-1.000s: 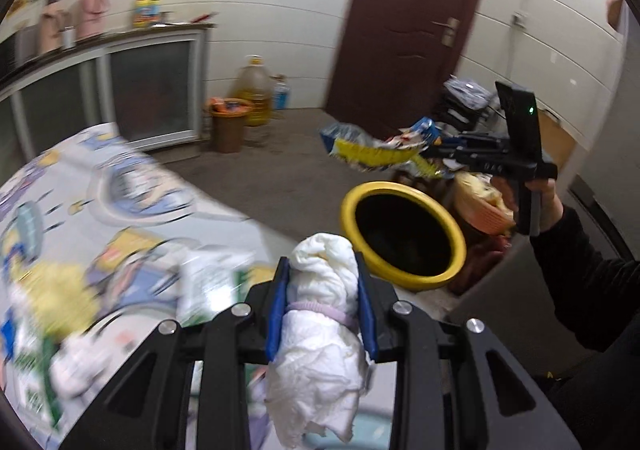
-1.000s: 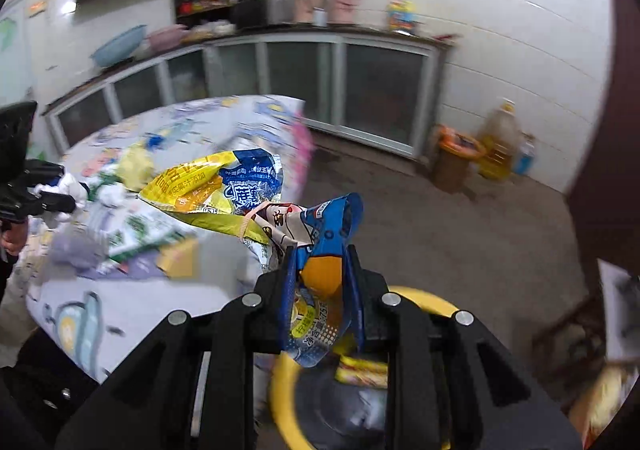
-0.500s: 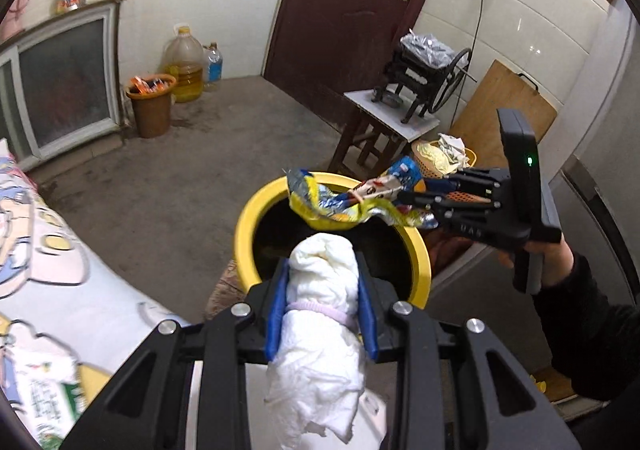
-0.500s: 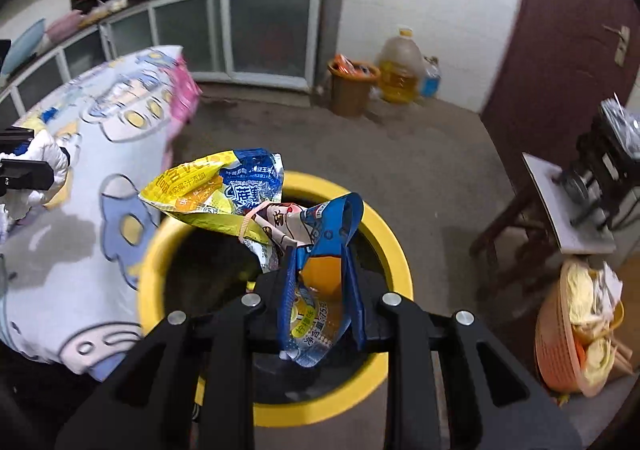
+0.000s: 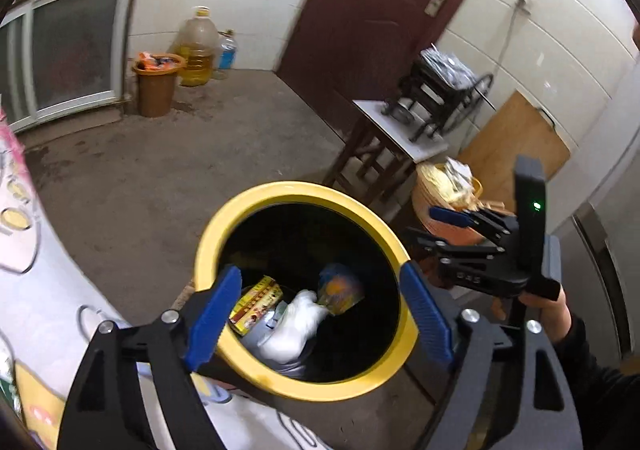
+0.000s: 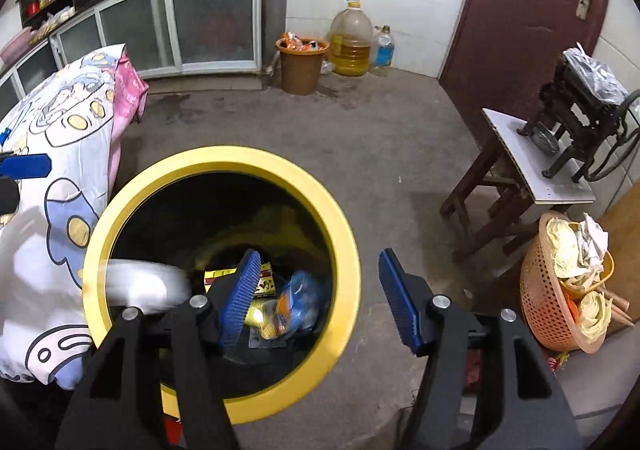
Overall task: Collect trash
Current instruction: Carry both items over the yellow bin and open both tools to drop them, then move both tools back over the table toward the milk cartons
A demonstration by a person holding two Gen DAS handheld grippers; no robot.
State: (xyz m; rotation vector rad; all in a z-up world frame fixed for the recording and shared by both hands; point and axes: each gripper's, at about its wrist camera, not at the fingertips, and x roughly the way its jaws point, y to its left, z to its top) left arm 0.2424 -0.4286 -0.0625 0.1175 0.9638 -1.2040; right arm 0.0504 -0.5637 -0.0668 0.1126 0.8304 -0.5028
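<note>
As both jaws open empty, crumpled wrappers (image 6: 296, 302), perhaps foil, round yellow-rimmed bin (image 6: 340, 218).

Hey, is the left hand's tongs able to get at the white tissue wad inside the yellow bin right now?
Probably yes: the left tongs hang over the yellow bin, opening and empty, and the white tissue wad lies uncovered below, though deep inside.

Both tools' jaws opening, tissue wad (image 5: 296, 324) and wrapper (image 5: 340, 286) (formerly gripped) in bin (image 5: 208, 246).
</note>
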